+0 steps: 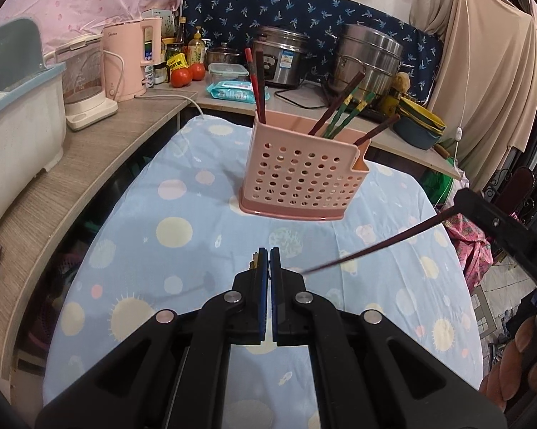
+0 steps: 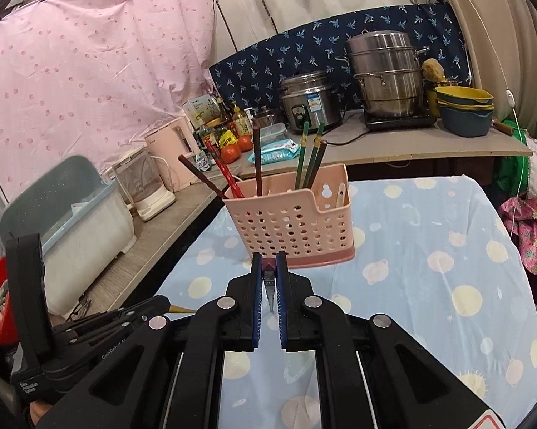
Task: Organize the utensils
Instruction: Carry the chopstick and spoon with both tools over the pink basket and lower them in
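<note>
Pink holder on the cloth-covered surface already holds several chopsticks. Right claw grips another dark chopstick; left claw pinches something small, unidentifiable. Both await placing.

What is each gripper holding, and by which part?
Right gripper: dark chopstick, gripped at its thick end. Left gripper: clamped on a tan utensil, only its pointed end visible.
</note>
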